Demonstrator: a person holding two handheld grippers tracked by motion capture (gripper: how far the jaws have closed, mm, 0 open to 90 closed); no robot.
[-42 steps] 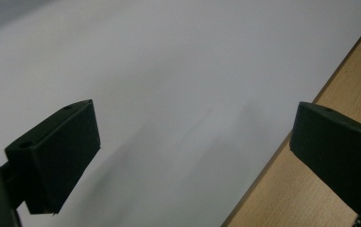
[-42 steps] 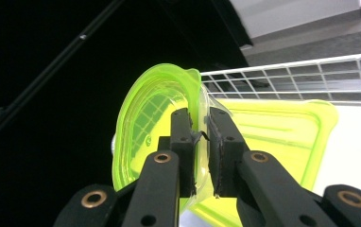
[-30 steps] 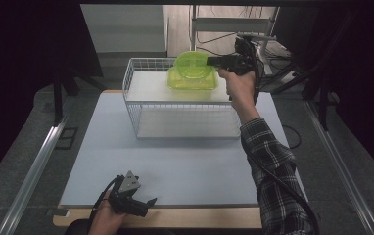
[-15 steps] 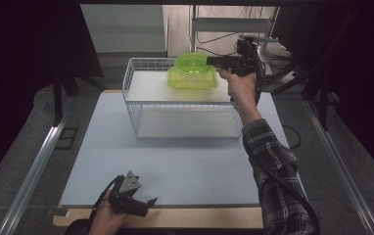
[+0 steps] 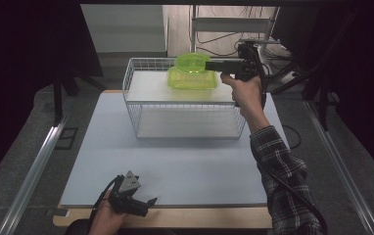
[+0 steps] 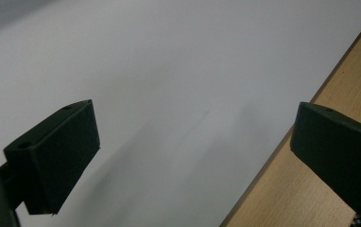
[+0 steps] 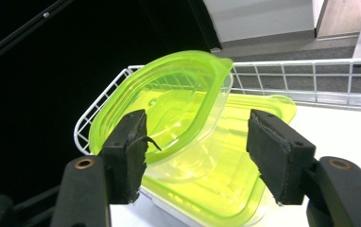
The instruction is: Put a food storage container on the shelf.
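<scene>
A clear green bowl (image 5: 191, 60) leans tilted on a flat green container (image 5: 192, 81) on top of a white wire rack (image 5: 185, 115) at the far side of the table. My right gripper (image 5: 208, 64) is level with the bowl's right rim. In the right gripper view the gripper (image 7: 197, 137) is open. The tilted bowl (image 7: 183, 94) and the container (image 7: 244, 189) lie just past its wide-set jaws, and neither pad clearly touches them. Low at the table's near edge, my left gripper (image 5: 149, 205) is open and holds nothing (image 6: 193, 151).
The rack's white top shelf (image 5: 146, 88) has bare room left of the green pieces, with a wire rim (image 7: 311, 64) around it. A pale mat (image 5: 175, 161) covers the table, with a wooden strip (image 6: 320, 189) along its near edge. Cables and a stand (image 5: 234, 29) sit behind the rack.
The green bowl has tipped from nearly upright to a flatter lean on the container. My right gripper stays almost where it was. The left gripper has not moved.
</scene>
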